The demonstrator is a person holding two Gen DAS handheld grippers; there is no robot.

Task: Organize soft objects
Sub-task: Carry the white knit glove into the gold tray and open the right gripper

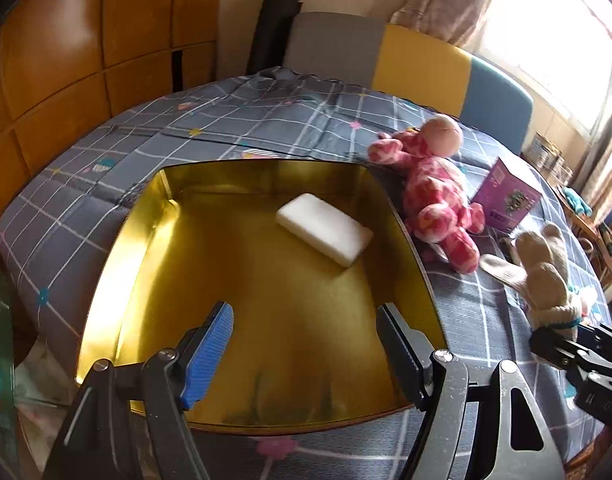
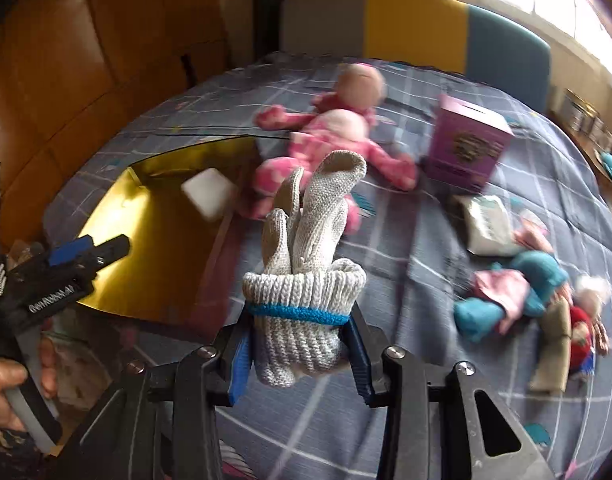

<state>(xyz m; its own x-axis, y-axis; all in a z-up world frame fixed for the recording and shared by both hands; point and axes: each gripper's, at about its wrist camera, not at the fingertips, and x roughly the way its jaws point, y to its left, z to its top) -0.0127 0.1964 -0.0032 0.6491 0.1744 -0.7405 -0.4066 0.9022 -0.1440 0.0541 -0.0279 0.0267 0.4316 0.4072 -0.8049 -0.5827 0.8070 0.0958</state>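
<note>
Grey checked cloth (image 1: 290, 120) is spread over the bed that carries everything. On it a gold-lined open box (image 1: 266, 312) is set, with a white foam block (image 1: 325, 233) lying flat on its floor near the far right corner. Just outside the box's right wall a pink spotted plush toy (image 1: 437, 196) is laid on the cloth, and a purple carton (image 1: 507, 196) is stood beyond it. A blue and pink doll (image 2: 521, 300) and a small white packet (image 2: 487, 230) are seen further right, both blurred.

The left tongs (image 1: 306, 332) are held over the near part of the box, tilted downward, jaws released and spread with nothing between them. In the right wrist view a hand (image 2: 10, 384) is wrapped round their handle.

The right tongs (image 2: 298, 344) are angled downward above the cloth, clenched on the cuff of a rolled pair of grey knitted gloves (image 2: 306, 240), whose fingers are pointed away from the camera, clear of the bed.
</note>
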